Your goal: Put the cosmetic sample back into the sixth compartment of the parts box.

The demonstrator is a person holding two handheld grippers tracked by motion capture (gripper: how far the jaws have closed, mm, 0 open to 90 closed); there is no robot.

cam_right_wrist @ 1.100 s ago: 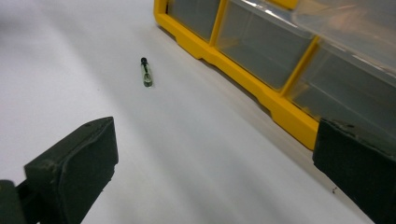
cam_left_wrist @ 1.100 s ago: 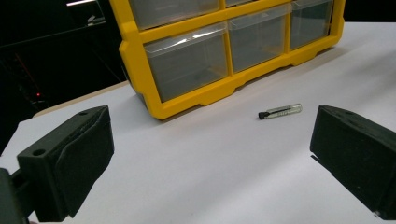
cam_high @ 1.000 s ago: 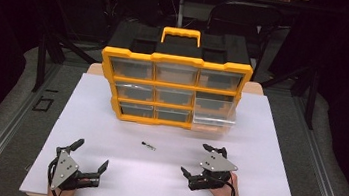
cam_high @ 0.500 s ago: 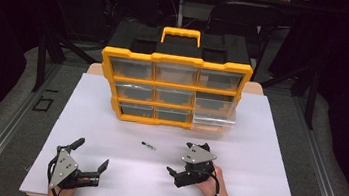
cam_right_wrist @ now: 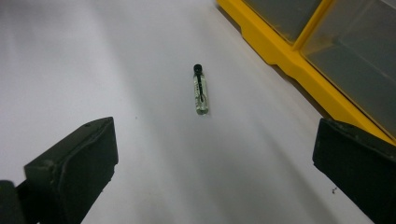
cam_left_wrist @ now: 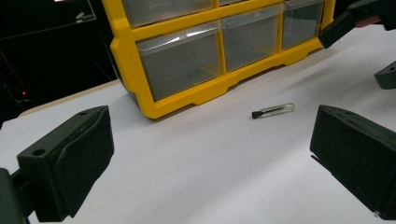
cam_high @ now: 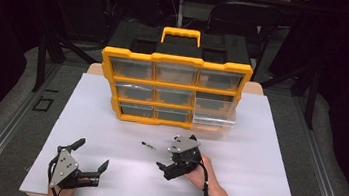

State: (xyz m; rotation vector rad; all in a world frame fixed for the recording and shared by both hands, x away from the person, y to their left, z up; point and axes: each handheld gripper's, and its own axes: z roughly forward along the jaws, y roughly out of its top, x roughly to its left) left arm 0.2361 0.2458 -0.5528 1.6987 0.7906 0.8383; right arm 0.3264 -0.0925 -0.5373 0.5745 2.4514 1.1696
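Standing at the far side of the white table (cam_high: 107, 135), a yellow and black drawer box (cam_high: 174, 85) faces the person, its handle up and its clear drawers in three rows — the lower right drawer (cam_high: 213, 119) is pulled out toward the table's middle. A small clear vial (cam_high: 148, 146) with a black cap lies on its side on the bare tabletop in front of the box, touching nothing. The right gripper (cam_high: 168, 164) sits just beside it, jaws spread wide and empty; in the right gripper view the vial (cam_right_wrist: 201, 88) lies ahead between the two jaws, with nothing between it and them. The left gripper (cam_high: 91, 156) rests near the table's front left corner, well apart from the vial, jaws also spread and empty. What the drawers hold is hard to make out through the cloudy plastic — only dim shapes. Beyond the table the room is dark, with a chair (cam_high: 237, 20) barely showing
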